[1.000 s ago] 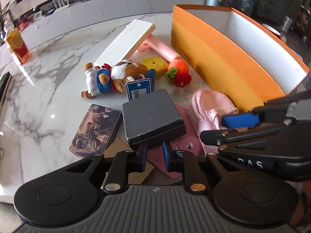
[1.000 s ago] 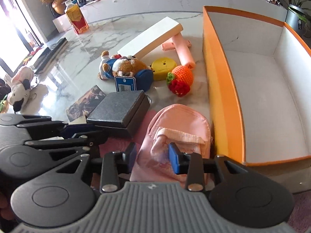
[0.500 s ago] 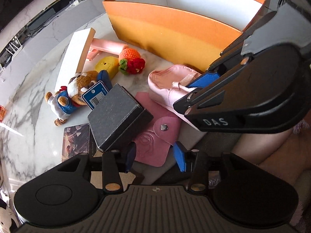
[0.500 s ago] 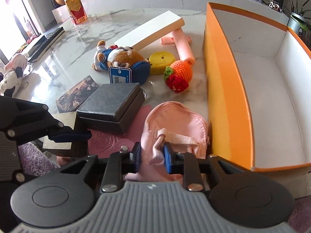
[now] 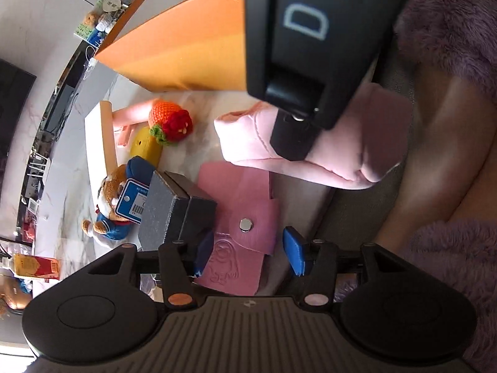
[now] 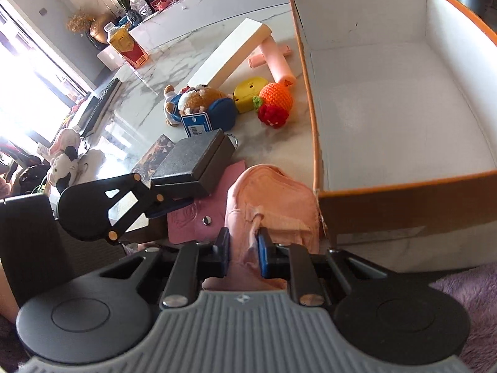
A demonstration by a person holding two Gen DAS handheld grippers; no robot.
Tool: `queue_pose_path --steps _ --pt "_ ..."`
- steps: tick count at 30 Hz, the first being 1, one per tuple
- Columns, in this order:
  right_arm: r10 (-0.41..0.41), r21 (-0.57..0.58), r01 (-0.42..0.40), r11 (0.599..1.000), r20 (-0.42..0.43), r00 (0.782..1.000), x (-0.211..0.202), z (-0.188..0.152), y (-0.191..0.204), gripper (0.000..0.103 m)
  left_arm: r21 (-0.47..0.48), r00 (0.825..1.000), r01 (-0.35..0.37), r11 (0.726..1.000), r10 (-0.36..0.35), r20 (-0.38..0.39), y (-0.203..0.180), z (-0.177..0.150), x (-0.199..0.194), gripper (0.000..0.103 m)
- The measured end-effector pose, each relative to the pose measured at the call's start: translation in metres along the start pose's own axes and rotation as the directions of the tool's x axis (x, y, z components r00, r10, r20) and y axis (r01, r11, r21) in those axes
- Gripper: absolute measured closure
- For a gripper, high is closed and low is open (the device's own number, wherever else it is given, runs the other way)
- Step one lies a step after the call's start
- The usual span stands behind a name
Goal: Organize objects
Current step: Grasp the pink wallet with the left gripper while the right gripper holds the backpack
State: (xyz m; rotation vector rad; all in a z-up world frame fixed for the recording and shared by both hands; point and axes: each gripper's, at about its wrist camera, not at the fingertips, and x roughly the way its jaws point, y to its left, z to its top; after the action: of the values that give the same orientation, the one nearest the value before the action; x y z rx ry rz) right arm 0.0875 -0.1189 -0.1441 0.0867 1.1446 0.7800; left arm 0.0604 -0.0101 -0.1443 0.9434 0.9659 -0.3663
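Both grippers are black, with blue pads [image 6: 263, 255] and ribbed grey bases. White letters mark the right gripper [image 5: 313, 46]. Round metal screws dot the finger arms.

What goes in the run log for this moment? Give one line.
right gripper: shut on small pink fabric backpack | left gripper: open over pink leather snap wallet | orange cardboard box: empty

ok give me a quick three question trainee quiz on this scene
1. True or false: the orange box already holds the plush bear.
2. What is the right hand-held gripper shut on?
   A. dark grey box
   B. pink mini backpack
   C. crochet orange
3. Fill in: the left hand-held gripper is ___ over the pink wallet.

Key: 1 false; 2 B, the pink mini backpack; 3 open.
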Motion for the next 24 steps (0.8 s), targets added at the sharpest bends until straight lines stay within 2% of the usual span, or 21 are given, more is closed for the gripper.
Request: queue_pose_path --steps 1,2,6,8,10,12,14,15,17,20,21,22,24 --pt "0.008 0.007 -0.008 1.000 -0.001 1.000 0.000 -0.001 -0.002 0.083 0.002 1.000 0.005 1.000 -0.005 0.000 0.000 -0.001 0.000 0.061" --pt "0.019 0.014 -0.019 1.000 -0.001 1.000 -0.001 -0.002 -0.004 0.083 0.005 1.000 0.012 1.000 -0.012 -0.005 0.000 -0.002 0.000 0.065" --pt "0.047 0.027 -0.047 0.999 0.003 0.999 -0.007 -0.004 -0.009 0.083 0.026 1.000 -0.016 1.000 0.016 -0.015 -0.003 -0.005 -0.001 0.066" --pt "0.059 0.037 -0.059 0.998 0.005 0.998 -0.009 -0.005 -0.013 0.083 0.001 1.000 -0.009 1.000 0.009 -0.006 0.001 -0.007 -0.005 0.066" --pt "0.078 0.051 -0.078 0.996 0.008 0.997 -0.012 -0.006 -0.015 0.083 -0.071 0.999 0.052 0.996 -0.052 0.008 0.011 -0.010 -0.013 0.067" --pt "0.099 0.074 -0.099 0.992 0.011 0.995 -0.015 -0.007 -0.020 0.083 -0.218 0.985 0.174 0.960 -0.171 0.034 0.029 -0.010 -0.022 0.067" --pt "0.117 0.108 -0.118 0.987 0.012 0.993 -0.018 -0.009 -0.027 0.083 -0.367 0.957 0.288 0.884 -0.279 0.080 0.049 -0.016 -0.029 0.067" --pt "0.129 0.131 -0.130 0.983 0.012 0.992 -0.019 -0.010 -0.032 0.083 -0.449 0.938 0.343 0.825 -0.330 0.109 0.060 -0.021 -0.031 0.067" --pt "0.156 0.178 -0.157 0.971 0.016 0.988 -0.023 -0.013 -0.041 0.083 -0.585 0.895 0.429 0.688 -0.413 0.170 0.077 -0.033 -0.031 0.067" --pt "0.189 0.245 -0.187 0.951 0.017 0.982 -0.027 -0.017 -0.054 0.083 -0.706 0.837 0.506 0.496 -0.479 0.265 0.082 -0.038 -0.034 0.067" --pt "0.200 0.261 -0.197 0.945 0.015 0.980 -0.027 -0.019 -0.058 0.083 -0.732 0.824 0.519 0.442 -0.488 0.289 0.082 -0.042 -0.033 0.067" --pt "0.204 0.268 -0.200 0.943 0.013 0.979 -0.028 -0.021 -0.060 0.082 -0.754 0.814 0.524 0.395 -0.492 0.308 0.082 -0.043 -0.029 0.067" --pt "0.198 0.272 -0.190 0.943 -0.002 0.980 -0.028 -0.023 -0.061 0.080 -0.783 0.803 0.528 0.329 -0.493 0.334 0.078 -0.047 -0.024 0.067"
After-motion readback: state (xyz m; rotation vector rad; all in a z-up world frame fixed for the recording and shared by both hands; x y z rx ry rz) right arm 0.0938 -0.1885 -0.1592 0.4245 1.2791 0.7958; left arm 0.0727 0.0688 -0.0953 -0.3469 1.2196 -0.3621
